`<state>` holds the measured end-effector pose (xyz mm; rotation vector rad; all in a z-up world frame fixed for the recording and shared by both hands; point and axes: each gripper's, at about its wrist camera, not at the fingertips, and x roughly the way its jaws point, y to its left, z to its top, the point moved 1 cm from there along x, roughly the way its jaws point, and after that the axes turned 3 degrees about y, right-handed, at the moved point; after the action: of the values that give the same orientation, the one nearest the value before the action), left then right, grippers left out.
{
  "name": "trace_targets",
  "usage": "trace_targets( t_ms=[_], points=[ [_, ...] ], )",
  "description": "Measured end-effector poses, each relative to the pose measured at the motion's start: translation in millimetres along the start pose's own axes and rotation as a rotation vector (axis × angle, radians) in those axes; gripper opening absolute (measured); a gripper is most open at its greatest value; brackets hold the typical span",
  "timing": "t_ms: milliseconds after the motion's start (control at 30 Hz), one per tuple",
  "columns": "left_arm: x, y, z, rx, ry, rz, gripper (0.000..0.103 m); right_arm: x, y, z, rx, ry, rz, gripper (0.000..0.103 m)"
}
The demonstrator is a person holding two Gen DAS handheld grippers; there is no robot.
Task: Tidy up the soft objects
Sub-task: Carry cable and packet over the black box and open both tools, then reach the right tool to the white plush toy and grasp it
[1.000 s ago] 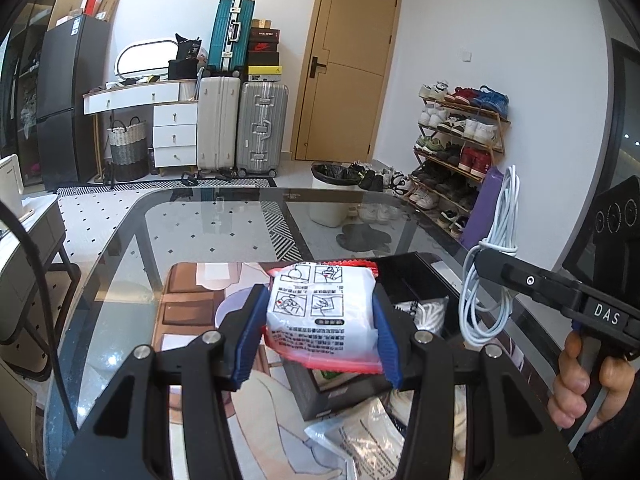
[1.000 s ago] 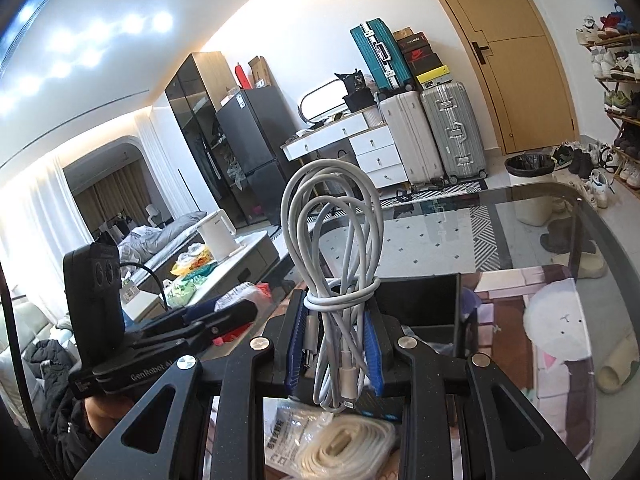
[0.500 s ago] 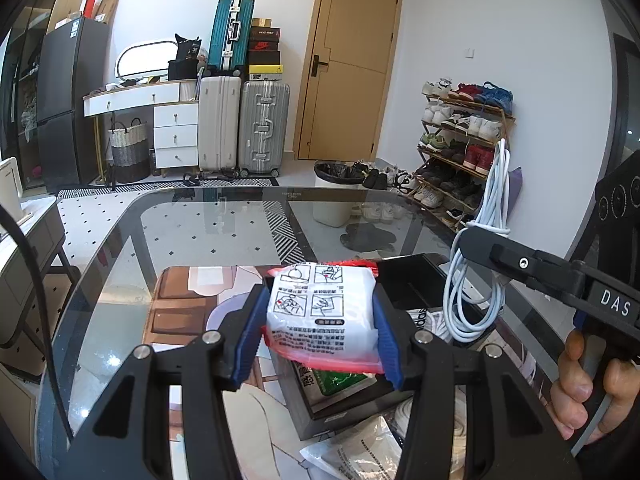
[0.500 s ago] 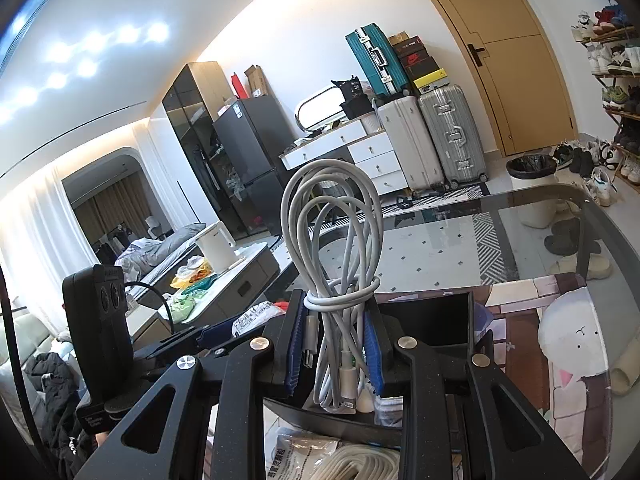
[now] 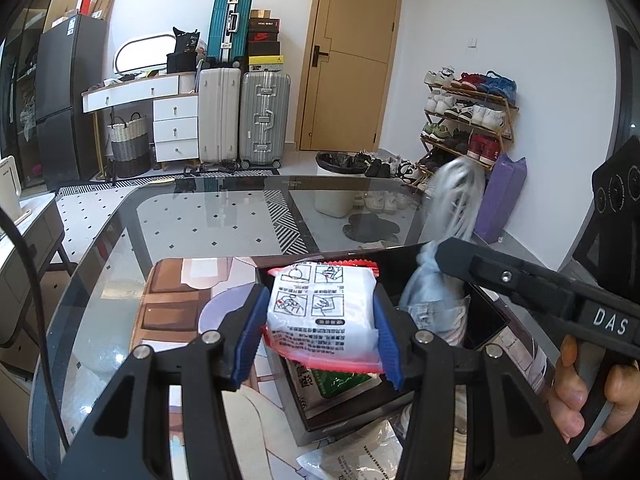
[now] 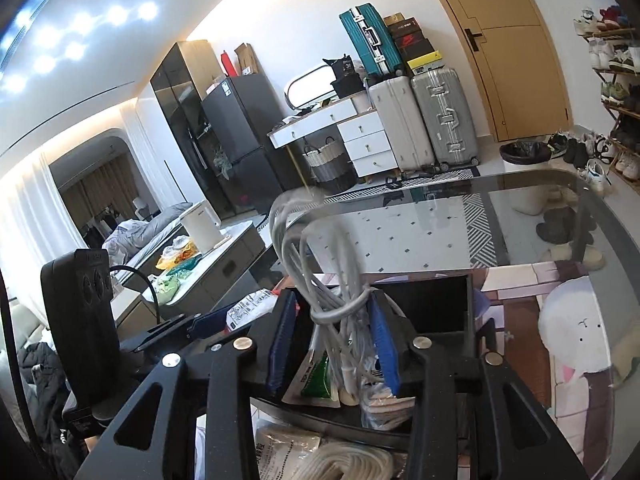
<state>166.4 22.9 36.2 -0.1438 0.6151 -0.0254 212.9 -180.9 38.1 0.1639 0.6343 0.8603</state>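
The left gripper (image 5: 320,328) has its blue fingers (image 5: 250,334) pressed on both sides of a white packet with red edges (image 5: 322,316), holding it up over a black box (image 6: 434,300) on the glass desk (image 5: 192,224). The right gripper (image 6: 332,344) is letting go: its blue fingers (image 6: 384,344) are opening, and the bundle of white cable (image 6: 328,280) sits loose between them, tipped to one side and blurry. The low end of the cable reaches down into the black box, next to a green and white pack (image 6: 316,376) that lies inside. In the left view the cable is a blurry streak by the tip of the right gripper, just over the box. A clear bag with a coil of white rope (image 6: 348,460) lies on the desk, just in front of the box. A picture mat (image 5: 172,304) lies under the box.
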Motion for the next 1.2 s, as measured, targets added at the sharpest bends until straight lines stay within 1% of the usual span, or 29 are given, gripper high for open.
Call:
trace_targets(
  t_ms=[200,233,267,333,400,467,500,533,567,600,667,700,733,867,1067,1200],
  points=[
    [0.4,-4.6,1.3,0.012,0.002,-0.001,0.051,-12.5,-9.1,-0.4,-0.003,-0.015,-0.027,0.040],
    [0.9,-5.7,1.2,0.015,0.004,0.000,0.051,-14.4,-10.3,-0.1,-0.004,-0.017,-0.032,0.044],
    [1.4,-6.0,1.4,0.017,0.006,0.002,0.053,-17.1,-12.3,0.4,-0.002,-0.018,-0.033,0.046],
    [2.3,-7.7,0.9,0.022,0.010,0.005,0.057,-21.8,-15.2,0.5,-0.001,-0.022,-0.035,0.047],
    [2.5,-9.3,1.3,0.030,0.011,0.018,0.066,-26.0,-16.7,-1.4,-0.011,-0.019,-0.045,0.050],
    [0.9,-9.5,0.7,0.034,0.003,0.022,0.080,-30.4,-17.1,-5.6,-0.021,-0.009,-0.045,0.070],
    [-1.4,-9.5,0.5,0.031,-0.005,0.020,0.084,-32.1,-16.2,-6.7,-0.023,-0.012,-0.046,0.073],
    [-3.1,-9.1,0.0,0.031,-0.008,0.017,0.089,-34.6,-16.2,-8.5,-0.027,-0.016,-0.050,0.079],
    [-5.8,-9.5,-0.1,0.034,-0.013,0.011,0.092,-37.3,-15.4,-10.7,-0.037,-0.013,-0.057,0.084],
    [-8.2,-10.1,0.0,0.039,-0.017,0.012,0.093,-38.2,-16.8,-10.6,-0.043,-0.009,-0.059,0.087],
    [-12.9,-11.3,-0.9,0.050,-0.021,0.016,0.102,-42.2,-14.1,-14.5,-0.060,0.006,-0.066,0.095],
    [-16.2,-11.2,-1.6,0.050,-0.026,0.013,0.103,-44.6,-13.2,-15.8,-0.068,0.007,-0.073,0.097],
    [-18.9,-11.1,-1.7,0.049,-0.031,0.009,0.103,-47.2,-12.7,-16.9,-0.079,0.003,-0.084,0.102],
    [-28.7,-6.9,-5.3,0.034,-0.027,-0.001,0.103,-55.4,-11.7,-24.4,-0.110,0.011,-0.117,0.102],
    [-43.1,-4.5,-16.7,0.028,-0.030,-0.011,0.103,-63.6,-11.8,-37.1,-0.114,0.035,-0.157,0.102],
    [-49.0,-7.0,-26.1,0.055,-0.020,0.002,0.103,-66.0,-13.0,-46.6,-0.112,0.055,-0.170,0.102]
  ],
)
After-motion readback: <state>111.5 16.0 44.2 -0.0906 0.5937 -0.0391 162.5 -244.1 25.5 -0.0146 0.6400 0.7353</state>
